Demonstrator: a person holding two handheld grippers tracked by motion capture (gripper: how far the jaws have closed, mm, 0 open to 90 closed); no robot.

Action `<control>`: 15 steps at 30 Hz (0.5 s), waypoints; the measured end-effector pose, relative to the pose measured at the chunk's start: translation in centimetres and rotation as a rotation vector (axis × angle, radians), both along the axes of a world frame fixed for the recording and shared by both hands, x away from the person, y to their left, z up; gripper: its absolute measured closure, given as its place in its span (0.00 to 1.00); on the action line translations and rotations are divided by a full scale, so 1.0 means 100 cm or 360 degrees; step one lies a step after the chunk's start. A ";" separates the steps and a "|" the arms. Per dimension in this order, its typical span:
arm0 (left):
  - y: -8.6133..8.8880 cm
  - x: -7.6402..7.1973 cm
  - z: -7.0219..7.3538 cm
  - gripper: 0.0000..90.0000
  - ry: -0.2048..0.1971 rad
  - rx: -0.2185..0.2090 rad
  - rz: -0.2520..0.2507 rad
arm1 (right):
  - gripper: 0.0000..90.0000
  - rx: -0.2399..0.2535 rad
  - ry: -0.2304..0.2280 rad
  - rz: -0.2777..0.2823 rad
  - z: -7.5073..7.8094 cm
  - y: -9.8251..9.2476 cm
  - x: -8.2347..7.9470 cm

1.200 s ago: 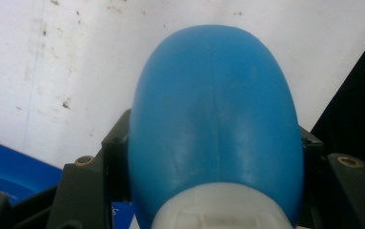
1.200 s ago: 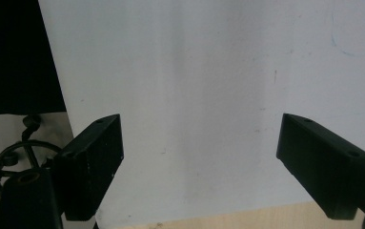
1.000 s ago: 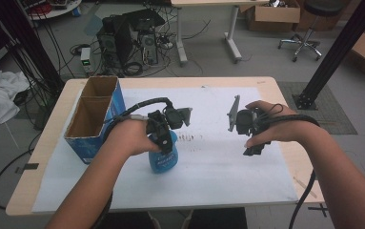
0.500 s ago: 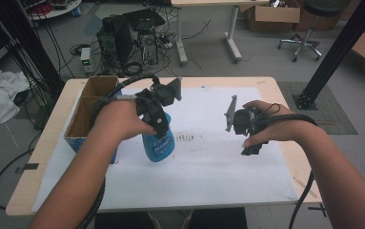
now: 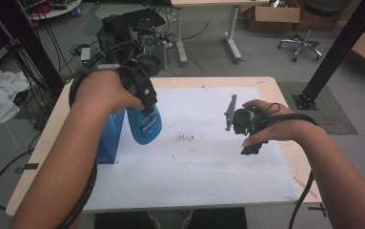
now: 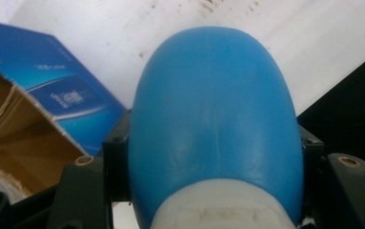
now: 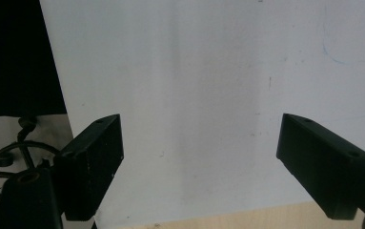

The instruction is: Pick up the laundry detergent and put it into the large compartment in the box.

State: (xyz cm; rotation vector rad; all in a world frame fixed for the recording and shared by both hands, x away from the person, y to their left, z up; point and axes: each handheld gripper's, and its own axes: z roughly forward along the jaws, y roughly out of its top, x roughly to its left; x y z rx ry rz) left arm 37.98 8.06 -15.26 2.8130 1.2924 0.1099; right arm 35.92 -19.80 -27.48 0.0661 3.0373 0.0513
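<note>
My left gripper [image 5: 144, 102] pinches the blue bottle [image 5: 144, 125] just below its neck; smooth plastic, probably light and slippery.

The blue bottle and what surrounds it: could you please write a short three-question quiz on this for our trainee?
1. True or false: the left tongs are shut on the blue bottle.
2. Which stands nearest below the bottle? A) a swivel chair B) the open blue carton C) a white cloth
3. Fill in: the right tongs hang ____ over the white sheet.

Key
1. True: the jaws clamp both sides, and the bottle is off the table.
2. B.
3. Open, with nothing between the jaws.
</note>
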 end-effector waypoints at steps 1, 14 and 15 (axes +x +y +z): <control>0.003 0.001 0.004 0.43 -0.0003 -0.0012 0.0023 | 0.18 -0.0002 0.0000 0.0003 0.000 0.000 0.000; 0.045 0.010 0.030 0.43 0.0006 -0.0057 0.0240 | 0.18 -0.0011 0.0005 0.0002 0.002 -0.002 0.000; 0.053 0.011 0.033 0.43 0.0004 -0.0048 0.0272 | 0.18 -0.0012 0.0005 0.0001 0.001 -0.001 0.000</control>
